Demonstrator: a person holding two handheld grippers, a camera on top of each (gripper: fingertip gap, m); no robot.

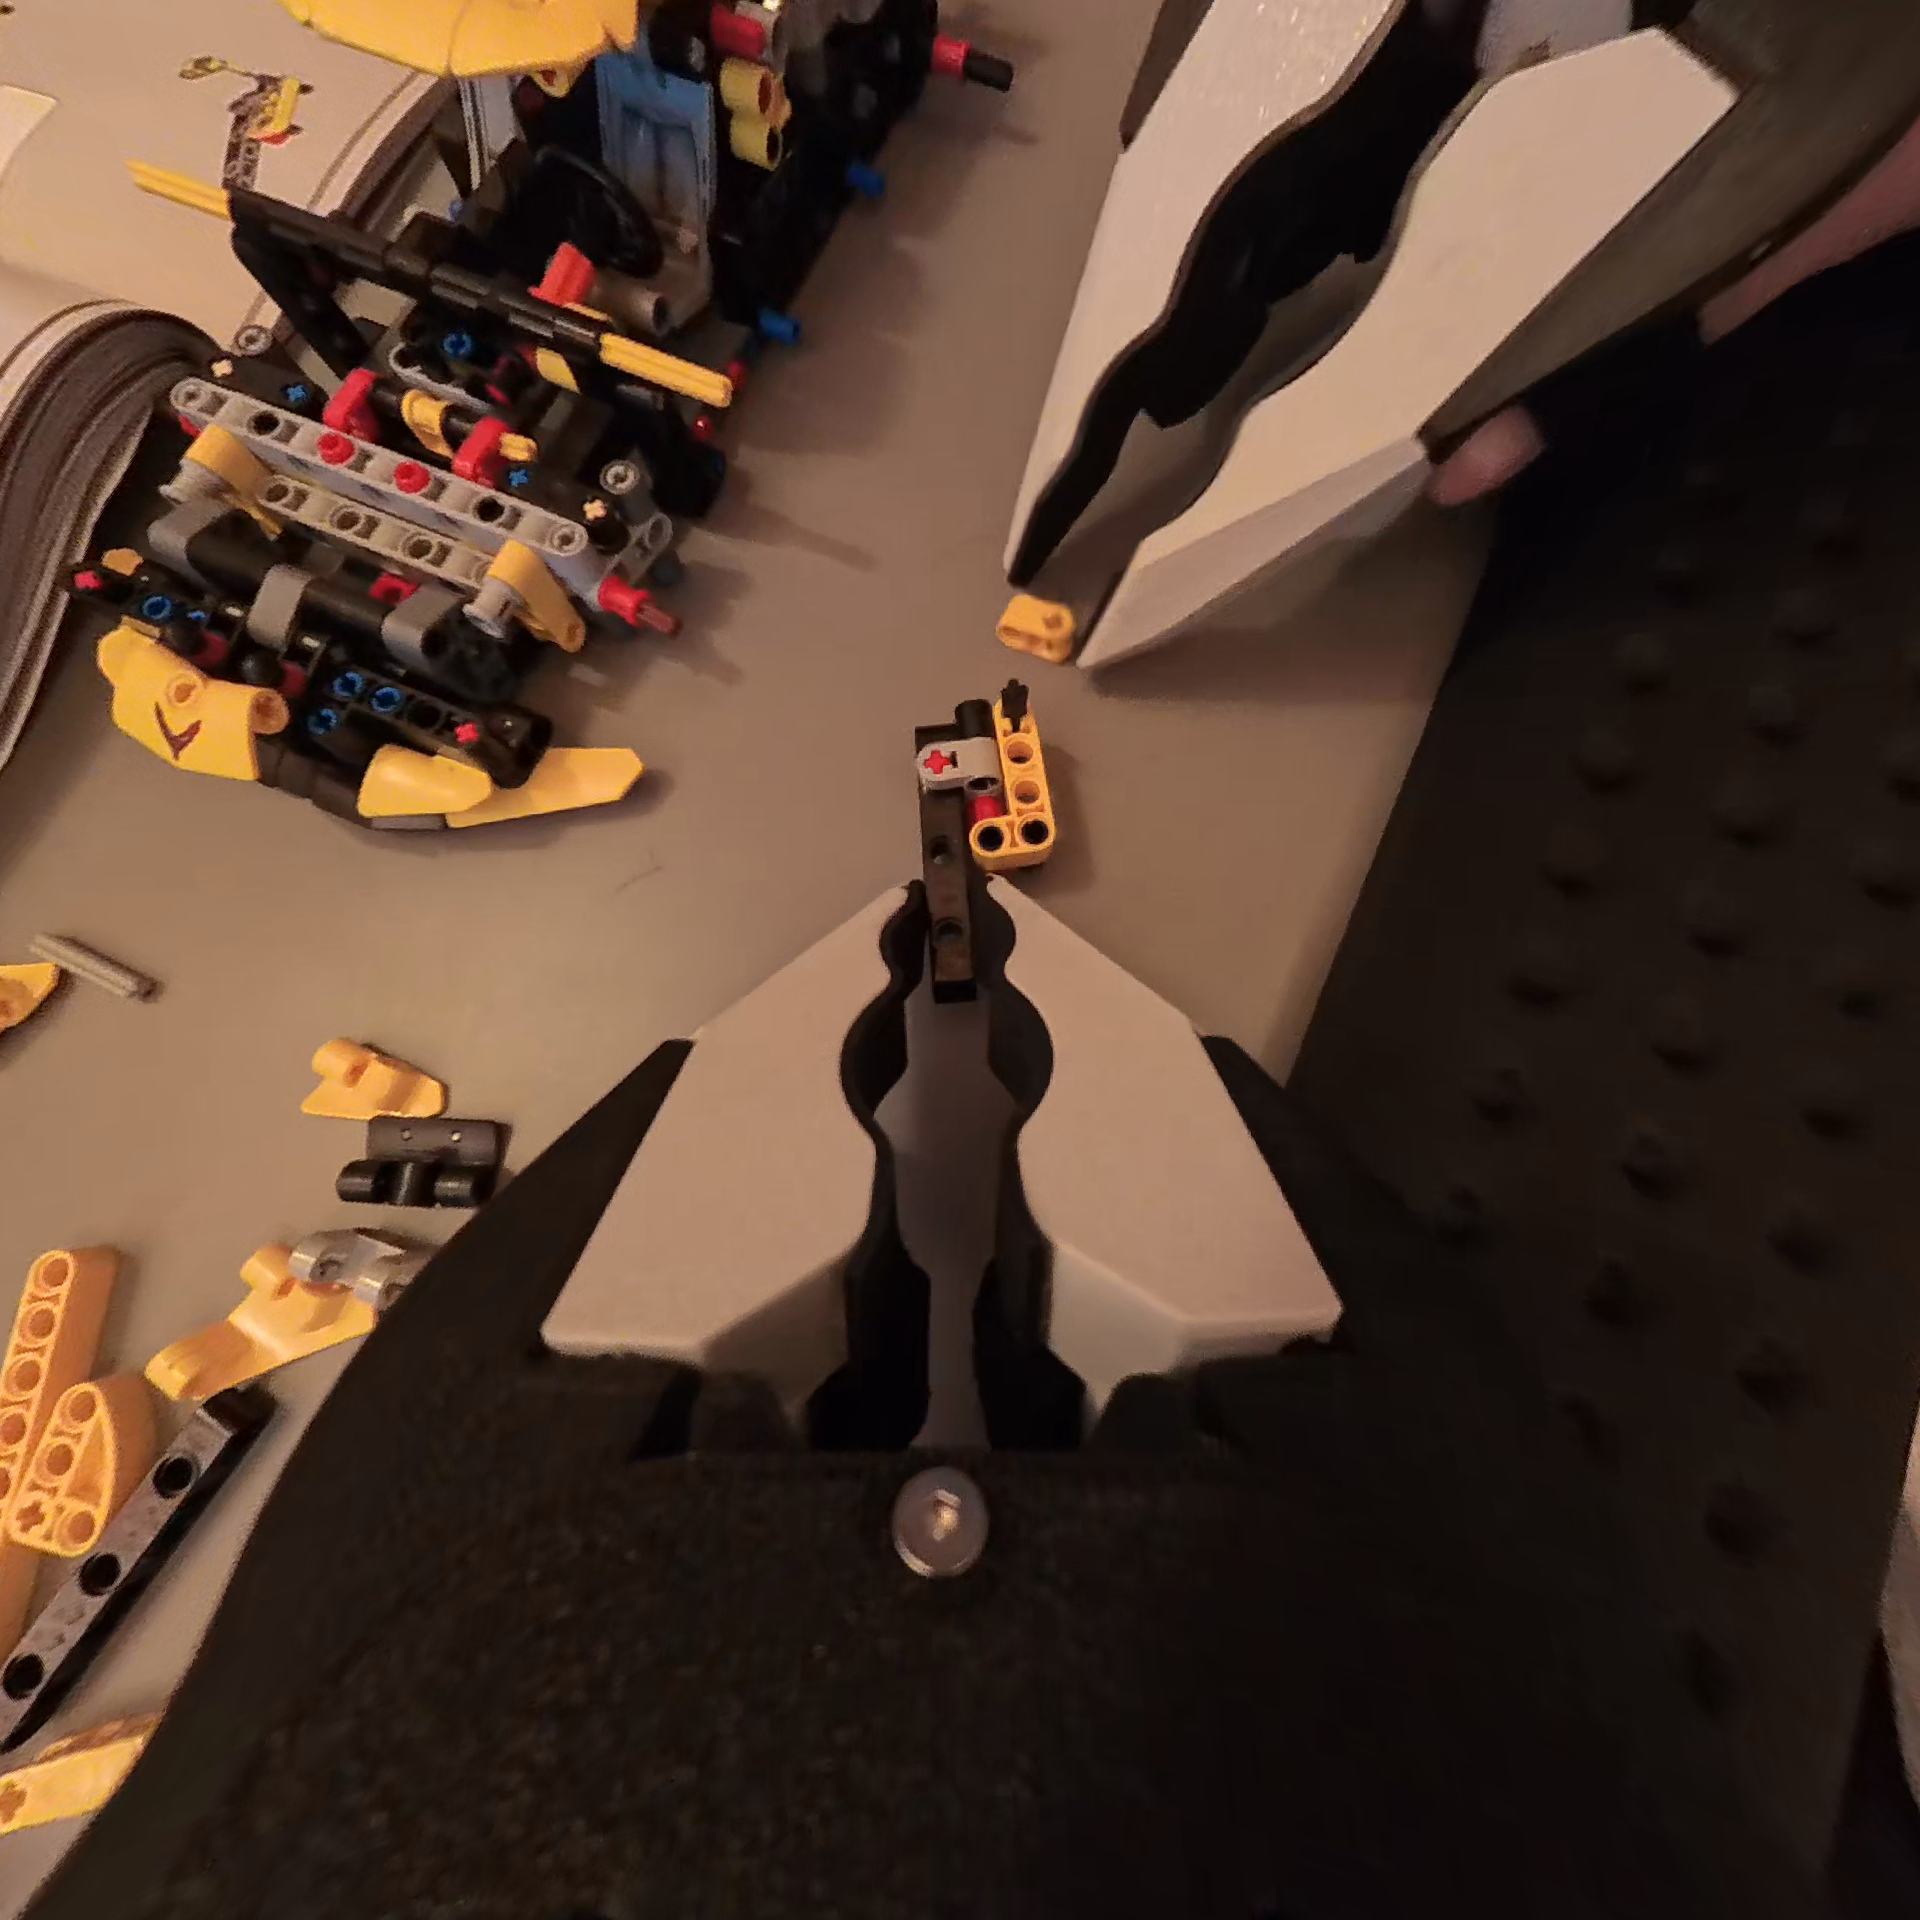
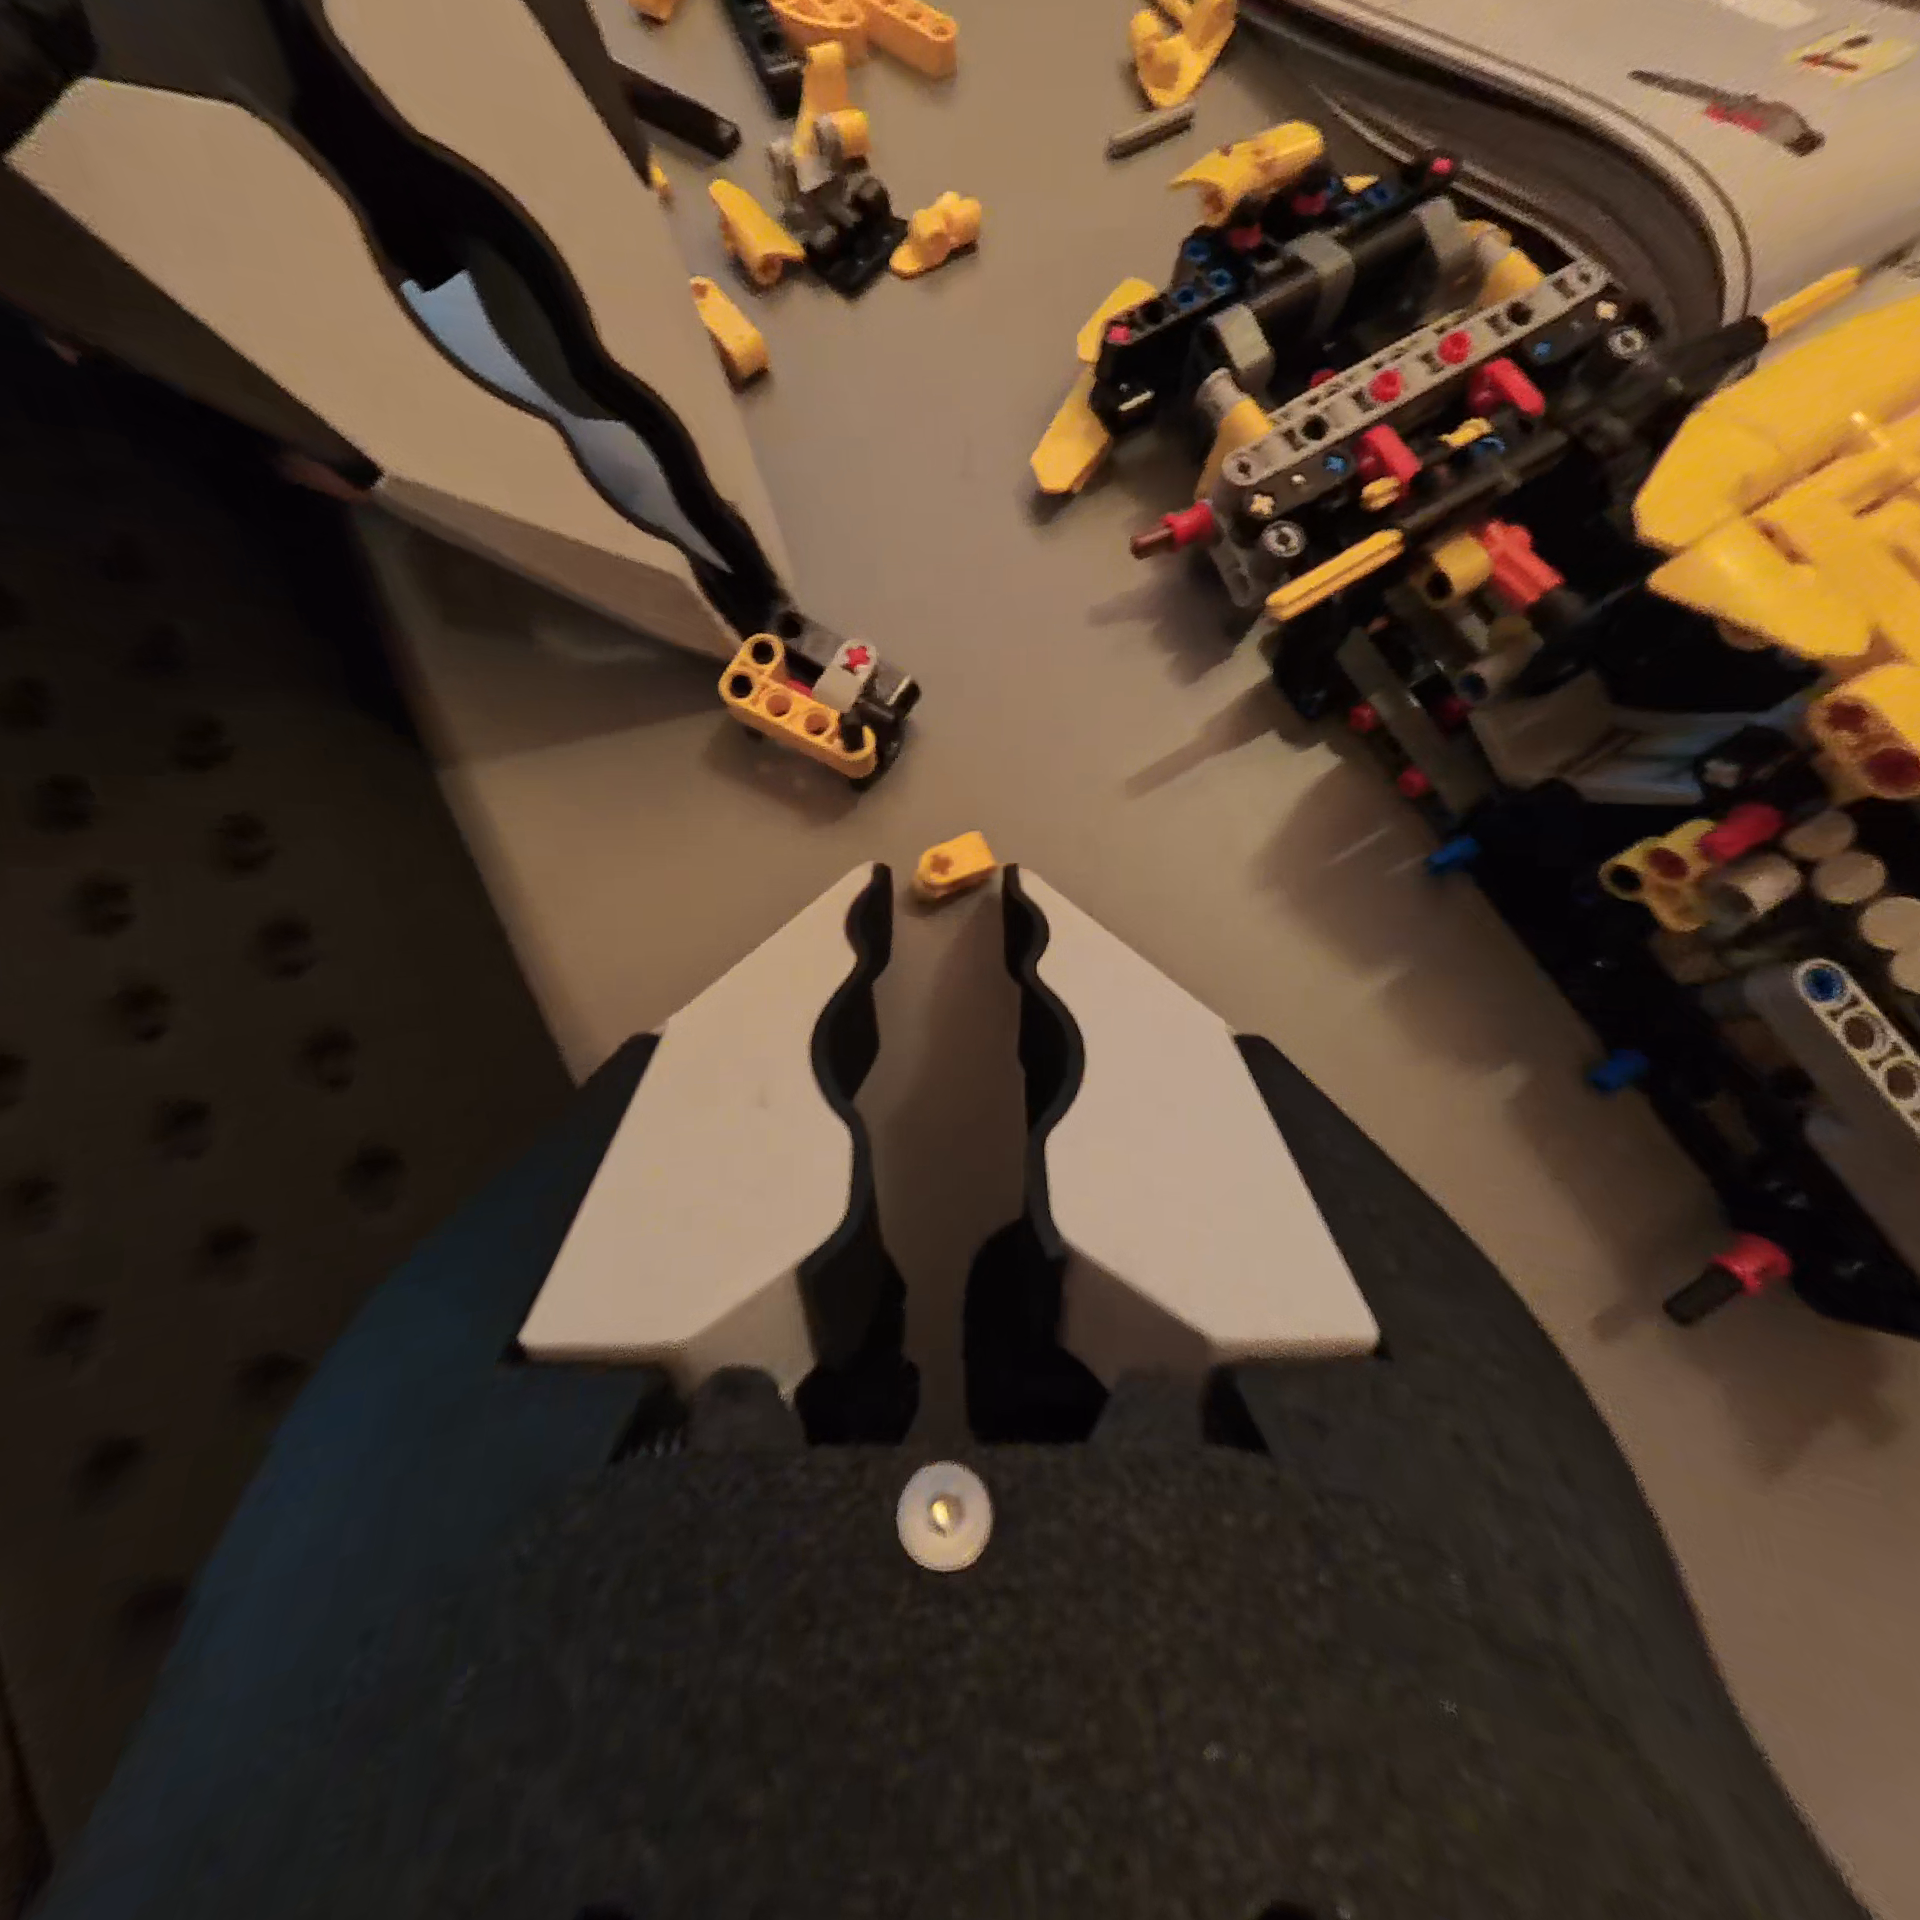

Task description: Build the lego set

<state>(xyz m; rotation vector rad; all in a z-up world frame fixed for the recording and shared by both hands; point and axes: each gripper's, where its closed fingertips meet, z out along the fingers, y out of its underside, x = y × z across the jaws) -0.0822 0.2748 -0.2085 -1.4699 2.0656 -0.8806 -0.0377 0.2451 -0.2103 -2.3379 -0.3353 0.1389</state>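
Observation:
My left gripper (image 1: 948, 891) is shut on the black beam of a small sub-assembly (image 1: 987, 790) made of a black beam, a yellow L-shaped beam and a grey connector with a red axle; it rests on the grey table. In the right wrist view the same sub-assembly (image 2: 821, 696) sits at the tips of the left gripper (image 2: 774, 613). My right gripper (image 2: 943, 883) is open, with a small yellow connector (image 2: 954, 862) on the table just beyond its tips. That connector (image 1: 1037, 625) shows in the left wrist view at the right gripper's tips (image 1: 1055, 608).
A large yellow, black and grey model (image 1: 416, 499) stands left of the grippers, partly on an open instruction booklet (image 1: 62, 395); it is also in the right wrist view (image 2: 1507, 499). Loose yellow and black pieces (image 1: 125, 1382) lie at lower left. A dark studded mat (image 1: 1662, 1039) borders the table. About 6 cm separates my left fingertips from my right.

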